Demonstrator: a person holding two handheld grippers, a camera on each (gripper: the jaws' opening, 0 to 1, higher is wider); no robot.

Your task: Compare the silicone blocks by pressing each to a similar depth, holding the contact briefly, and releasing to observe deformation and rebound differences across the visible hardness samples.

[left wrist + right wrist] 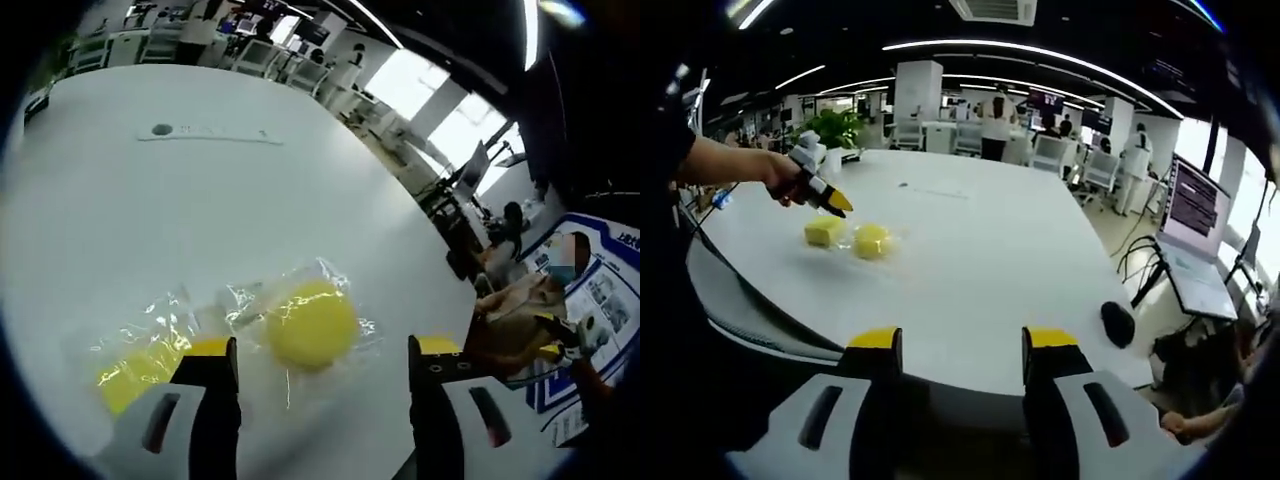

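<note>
Two yellow silicone blocks lie on the white table (pixel 150 220), each in a clear plastic bag. The rounder block (pixel 312 325) sits just ahead of my left gripper (pixel 325 358), between its wide open jaws and not touched by them. The second block (pixel 138 368) lies off to the left, partly hidden by the left jaw. From the right gripper view both blocks (pixel 824 231) (pixel 871 240) rest far across the table (pixel 980 250), with a hand holding the left gripper (pixel 835 203) slightly above them. My right gripper (pixel 963 345) stands open at the near table edge, holding nothing.
A small black object (pixel 1117 322) lies near the table's right edge. An open laptop (pixel 1195 215) stands beyond that edge. A grey strip with a dark dot (pixel 205 132) lies far across the table. Chairs, desks and people fill the room behind.
</note>
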